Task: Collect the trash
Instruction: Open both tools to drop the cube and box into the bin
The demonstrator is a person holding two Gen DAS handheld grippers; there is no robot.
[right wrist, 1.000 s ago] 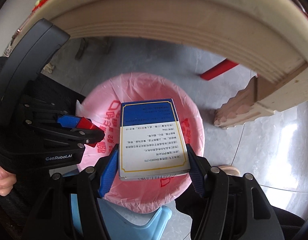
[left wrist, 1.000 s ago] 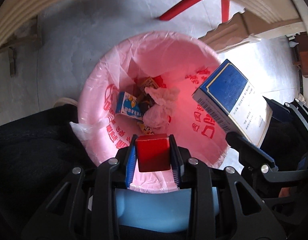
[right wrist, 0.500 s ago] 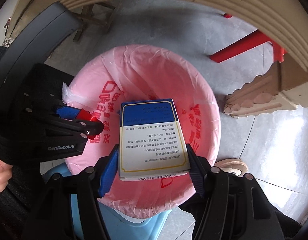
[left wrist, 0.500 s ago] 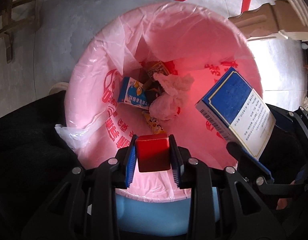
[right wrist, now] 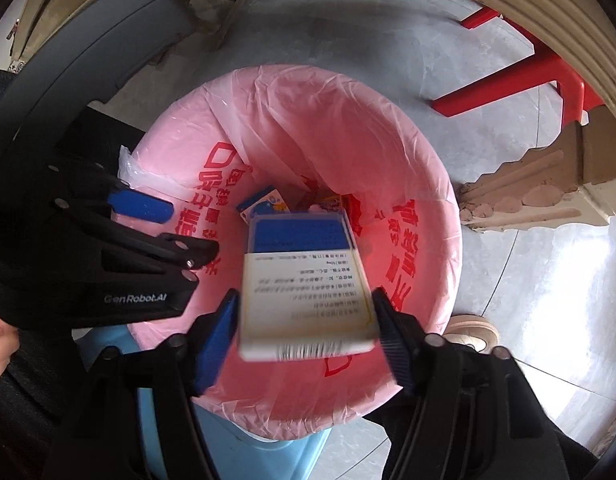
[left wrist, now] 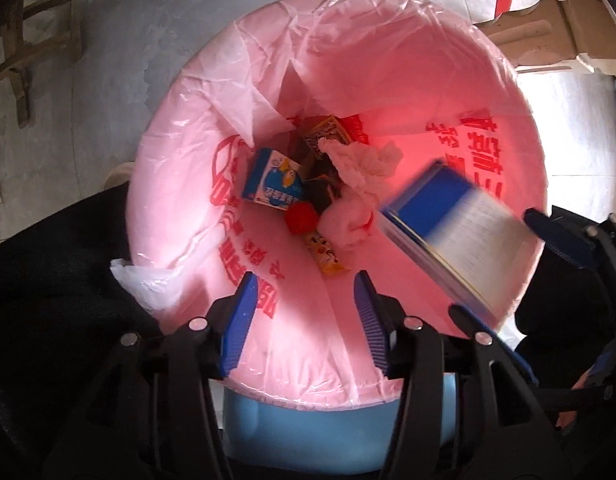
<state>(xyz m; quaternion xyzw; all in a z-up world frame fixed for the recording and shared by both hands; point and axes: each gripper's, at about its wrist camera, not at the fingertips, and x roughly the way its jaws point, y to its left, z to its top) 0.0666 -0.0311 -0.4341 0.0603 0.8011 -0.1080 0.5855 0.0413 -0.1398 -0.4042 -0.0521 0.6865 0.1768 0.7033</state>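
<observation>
Both grippers are hanging right over the bin, pointing down into it. The left gripper (left wrist: 305, 316) has its blue pads apart and still spreading, nothing between them, just pink liner showing through the gap. Just to its right, the right gripper (right wrist: 308, 328) is opening too, with the blue and white box (right wrist: 303, 284) sitting between its pads. The box is smeared with motion blur in both views, so I can't honestly say whether the pads still touch its sides; it looks like there's a sliver of gap on the left one.

Below them is the trash bin (left wrist: 340, 432), pale blue, lined with a pink bag (left wrist: 388, 80) with red printing all over it. Down at the bottom: a little red block (left wrist: 299, 218), a small blue carton (left wrist: 273, 182) with a cartoon on it to the left, a yellow snack wrapper (left wrist: 326, 254) nearer us, a wad of crumpled tissue (left wrist: 358, 164) and another printed packet (left wrist: 328, 134) at the far side.

Further out it's grey floor, red chair legs (right wrist: 520, 76) and a carved beige table leg (right wrist: 548, 184) on the right. A shoe (right wrist: 472, 328) pokes out by the bin's right edge.
</observation>
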